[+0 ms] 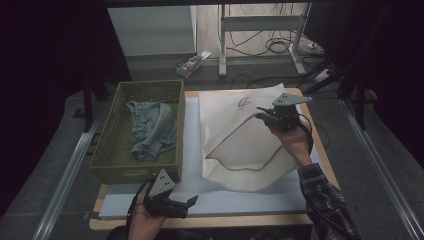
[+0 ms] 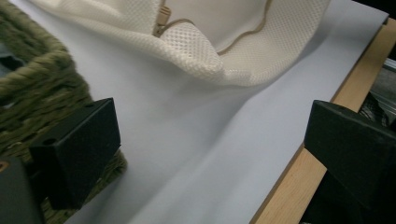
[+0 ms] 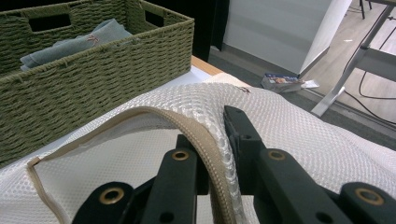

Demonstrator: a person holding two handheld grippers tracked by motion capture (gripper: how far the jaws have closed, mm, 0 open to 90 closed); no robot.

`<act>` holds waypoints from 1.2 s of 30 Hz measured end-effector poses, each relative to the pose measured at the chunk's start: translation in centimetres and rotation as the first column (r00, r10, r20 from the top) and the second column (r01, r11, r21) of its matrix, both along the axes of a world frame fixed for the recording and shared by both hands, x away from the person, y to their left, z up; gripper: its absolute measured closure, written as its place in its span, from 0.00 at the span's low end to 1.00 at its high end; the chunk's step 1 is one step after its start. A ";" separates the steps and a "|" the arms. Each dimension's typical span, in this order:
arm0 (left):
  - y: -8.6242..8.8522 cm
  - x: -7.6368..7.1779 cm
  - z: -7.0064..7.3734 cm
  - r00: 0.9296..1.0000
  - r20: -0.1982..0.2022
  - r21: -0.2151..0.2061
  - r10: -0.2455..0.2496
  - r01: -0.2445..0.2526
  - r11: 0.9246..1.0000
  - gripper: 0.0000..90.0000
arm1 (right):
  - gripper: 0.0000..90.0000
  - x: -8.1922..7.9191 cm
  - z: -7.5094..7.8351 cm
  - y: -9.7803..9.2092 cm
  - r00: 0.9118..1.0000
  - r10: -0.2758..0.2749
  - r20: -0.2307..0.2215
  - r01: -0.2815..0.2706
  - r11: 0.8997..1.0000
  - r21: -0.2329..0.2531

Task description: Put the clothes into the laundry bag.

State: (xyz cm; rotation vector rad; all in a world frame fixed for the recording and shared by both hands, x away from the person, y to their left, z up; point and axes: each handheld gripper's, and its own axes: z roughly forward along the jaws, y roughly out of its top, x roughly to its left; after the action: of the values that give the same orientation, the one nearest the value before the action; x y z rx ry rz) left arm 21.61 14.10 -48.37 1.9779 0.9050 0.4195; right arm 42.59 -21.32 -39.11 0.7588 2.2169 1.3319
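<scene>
A white mesh laundry bag (image 1: 240, 140) lies on the white sheet (image 1: 215, 200) at the table's right half. Its tan zipper edge (image 3: 154, 114) arches up where my right gripper (image 1: 261, 115) is shut on it near the bag's far right side. In the right gripper view the jaws (image 3: 217, 126) pinch the zipper band and mesh (image 3: 299, 126). My left gripper (image 1: 187, 205) hovers open at the front edge, left of the bag's lower corner (image 2: 201, 46). Nothing lies between the left gripper's (image 2: 210, 135) wide-apart jaws.
A green woven basket (image 1: 150, 85) stands at the left of the table with a blue-grey garment (image 1: 152, 130) crumpled inside. The basket wall (image 2: 42, 79) sits close beside my left gripper. The wooden table edge (image 2: 303, 177) runs just right of it. Cables and desk legs stand beyond the table.
</scene>
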 end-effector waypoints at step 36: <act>1.7 1.9 4.2 0.995 -0.009 -0.044 0.101 -0.101 0.994 0.04 | 0.90 0.2 0.4 -0.4 1.000 -0.001 -0.024 0.002 1.000 0.024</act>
State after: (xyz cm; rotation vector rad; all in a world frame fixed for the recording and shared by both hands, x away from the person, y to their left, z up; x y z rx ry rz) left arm 23.50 15.75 -44.17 1.9000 1.0131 0.4467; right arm 42.77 -21.72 -38.67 0.7889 2.2223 1.3580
